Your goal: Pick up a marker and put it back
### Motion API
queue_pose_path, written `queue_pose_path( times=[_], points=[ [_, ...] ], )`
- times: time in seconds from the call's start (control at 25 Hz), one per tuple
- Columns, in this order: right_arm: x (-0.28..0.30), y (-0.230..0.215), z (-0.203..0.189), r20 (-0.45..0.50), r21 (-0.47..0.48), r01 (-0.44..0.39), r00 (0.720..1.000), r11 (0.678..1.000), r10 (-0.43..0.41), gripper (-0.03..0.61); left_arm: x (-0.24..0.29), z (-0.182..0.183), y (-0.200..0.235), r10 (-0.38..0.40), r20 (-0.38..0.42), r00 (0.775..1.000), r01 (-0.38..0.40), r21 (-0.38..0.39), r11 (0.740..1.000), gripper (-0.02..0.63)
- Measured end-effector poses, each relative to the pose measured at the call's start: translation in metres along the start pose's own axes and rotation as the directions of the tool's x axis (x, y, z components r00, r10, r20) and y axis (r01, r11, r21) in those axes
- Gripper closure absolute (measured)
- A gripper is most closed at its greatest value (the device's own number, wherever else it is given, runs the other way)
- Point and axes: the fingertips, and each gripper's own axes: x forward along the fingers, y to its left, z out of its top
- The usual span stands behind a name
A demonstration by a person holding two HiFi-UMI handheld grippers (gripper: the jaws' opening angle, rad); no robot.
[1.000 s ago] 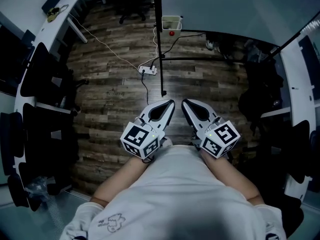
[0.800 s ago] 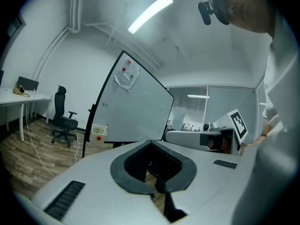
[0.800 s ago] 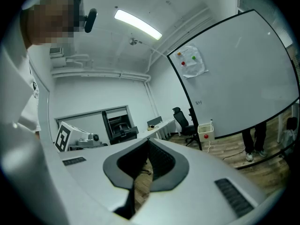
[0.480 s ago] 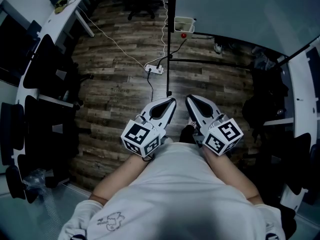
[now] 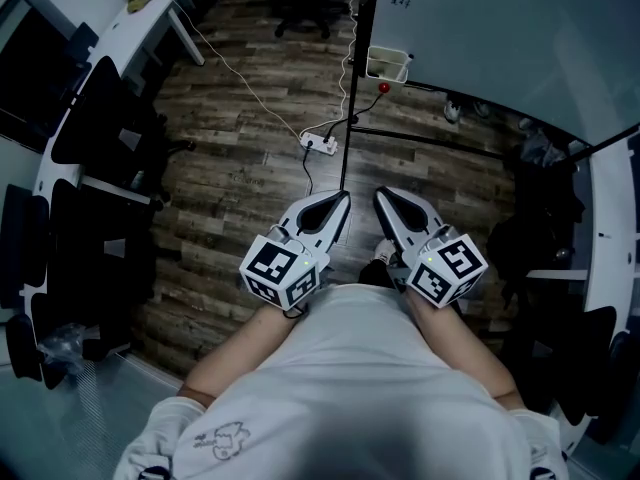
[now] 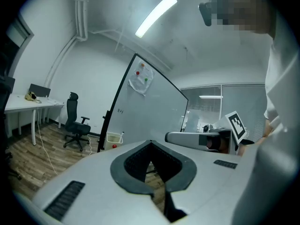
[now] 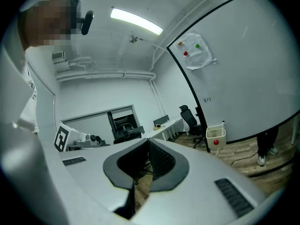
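The left gripper (image 6: 150,143) has its two jaws pressed together at the tips, with nothing caught between them; only the hollow between the dark pads behind the tips shows the floor through it. The right gripper (image 7: 148,140) is in the same state, jaws closed tip to tip and empty.

In the head view both grippers are held side by side just in front of the person's white shirt (image 5: 350,388). They point forward over the wooden floor (image 5: 240,168), and their tips are near each other but not touching.

Ahead of them stands the whiteboard (image 7: 243,69), and the black leg (image 5: 347,98) of its stand runs along the floor to a point just ahead of the left gripper's tip. A white power strip (image 5: 320,144) lies on the floor beside that leg.

A white box (image 7: 216,134) sits at the lower corner of the board, well apart from both grippers, with a red round thing (image 7: 216,142) on its front. The marker (image 7: 223,123) appears as a slim upright stick at one corner of that box, too small for its colour to be made out.

Farther off, the left gripper view shows a black office chair (image 6: 75,121) and a white desk (image 6: 28,108).
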Motion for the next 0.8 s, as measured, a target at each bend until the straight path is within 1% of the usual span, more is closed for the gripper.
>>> queue_pose_path(
  times=[0.12,0.28,0.52,0.72,0.8],
  points=[
    [0.010,-0.022,0.006,-0.008,-0.001,-0.024,1.000,1.000,0.024,0.566,0.023,0.003,0.008,0.015,0.000,1.000,-0.015,-0.001,1.000,0.608],
    [0.018,-0.057,0.022,-0.004,0.004,-0.032,0.999,0.999,0.032,0.566,0.060,0.006,0.016,0.031,-0.004,0.999,-0.031,-0.001,1.000,0.609],
    [0.025,-0.114,0.047,-0.010,0.004,-0.071,0.997,0.997,0.071,0.566,0.122,0.016,0.021,0.068,0.003,0.998,-0.068,-0.003,0.998,0.609],
    [0.023,-0.163,0.067,-0.018,0.001,-0.083,0.996,0.997,0.083,0.566,0.182,0.023,0.016,0.070,0.004,0.998,-0.070,0.004,0.998,0.608],
    [0.020,-0.178,0.071,-0.020,0.002,-0.091,0.996,0.996,0.091,0.566,0.198,0.021,0.015,0.078,0.000,0.997,-0.078,-0.007,0.997,0.609]
  ],
)
